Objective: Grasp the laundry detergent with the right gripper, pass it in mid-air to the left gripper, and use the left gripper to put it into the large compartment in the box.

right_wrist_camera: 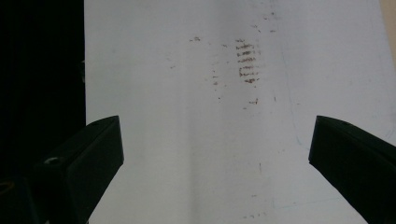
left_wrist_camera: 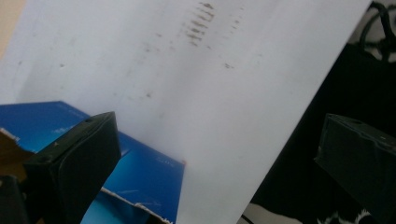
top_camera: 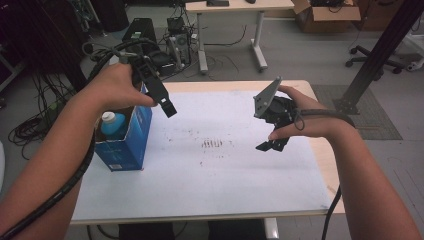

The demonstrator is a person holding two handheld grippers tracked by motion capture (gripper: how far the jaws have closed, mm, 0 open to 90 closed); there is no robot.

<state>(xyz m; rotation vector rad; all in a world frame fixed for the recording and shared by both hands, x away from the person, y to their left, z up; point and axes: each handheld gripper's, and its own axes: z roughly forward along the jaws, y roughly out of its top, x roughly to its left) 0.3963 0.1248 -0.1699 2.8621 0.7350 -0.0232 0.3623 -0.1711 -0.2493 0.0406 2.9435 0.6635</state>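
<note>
My left gripper (top_camera: 169, 107) hangs above the table's left part, just right of an open blue carton (top_camera: 127, 142). A bottle (top_camera: 111, 123) with a white cap and light blue body stands inside the carton. In the left gripper view my left gripper (left_wrist_camera: 217, 161) is open with nothing between its fingers, and the blue carton (left_wrist_camera: 149, 172) lies below its left jaw. My right gripper (top_camera: 272, 146) is held over the table's right part, pointing down. In the right gripper view my right gripper (right_wrist_camera: 215, 161) is open and empty over the white table sheet (right_wrist_camera: 177, 140).
A white sheet (top_camera: 210, 180) covers the tabletop and carries a brownish stain (top_camera: 212, 144) at its middle. Cables trail from both grippers. Beyond the table's far edge are a desk (top_camera: 230, 7), computer gear (top_camera: 175, 42), a cardboard box (top_camera: 325, 15) and a black post (top_camera: 380, 50).
</note>
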